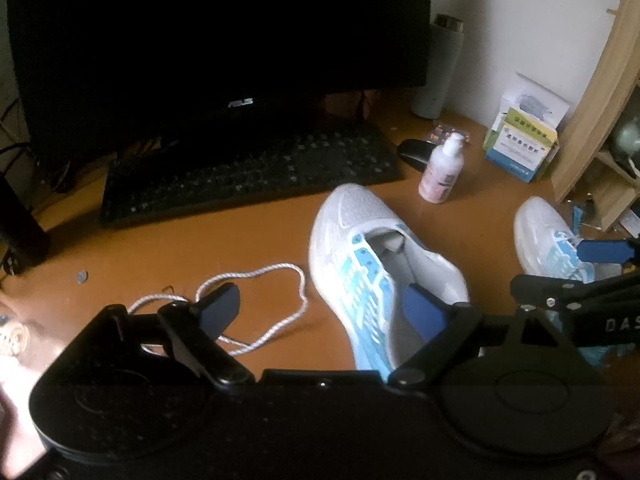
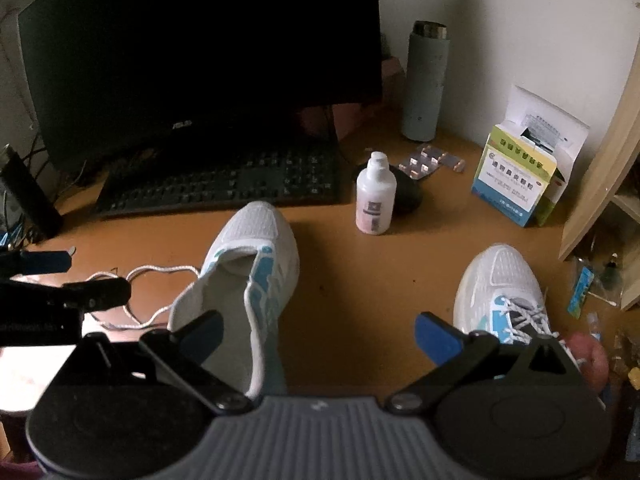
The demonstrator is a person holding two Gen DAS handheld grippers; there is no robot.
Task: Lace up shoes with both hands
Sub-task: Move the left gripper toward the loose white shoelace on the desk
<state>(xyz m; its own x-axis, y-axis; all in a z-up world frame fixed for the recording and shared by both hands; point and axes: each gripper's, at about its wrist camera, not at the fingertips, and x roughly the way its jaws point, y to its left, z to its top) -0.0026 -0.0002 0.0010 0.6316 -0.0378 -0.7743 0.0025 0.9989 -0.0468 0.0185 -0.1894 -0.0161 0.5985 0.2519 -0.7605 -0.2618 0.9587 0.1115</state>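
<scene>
An unlaced white and blue sneaker (image 1: 360, 256) lies on the orange desk, toe away from me; it also shows in the right wrist view (image 2: 248, 276). A loose white lace (image 1: 280, 280) lies to its left, also seen in the right wrist view (image 2: 152, 276). A second, laced sneaker (image 2: 504, 296) stands at the right (image 1: 544, 236). My left gripper (image 1: 320, 308) is open and empty, one finger over the lace, the other over the shoe's opening. My right gripper (image 2: 320, 332) is open and empty, spanning the gap between the shoes.
A black keyboard (image 1: 248, 172) and dark monitor (image 1: 216, 40) stand behind. A small white bottle (image 2: 375, 196), black mouse (image 2: 408, 192), grey flask (image 2: 426, 80), pill blisters (image 2: 428, 162) and medicine box (image 2: 516, 176) sit at the back right. A wooden shelf (image 2: 600, 184) stands at the right.
</scene>
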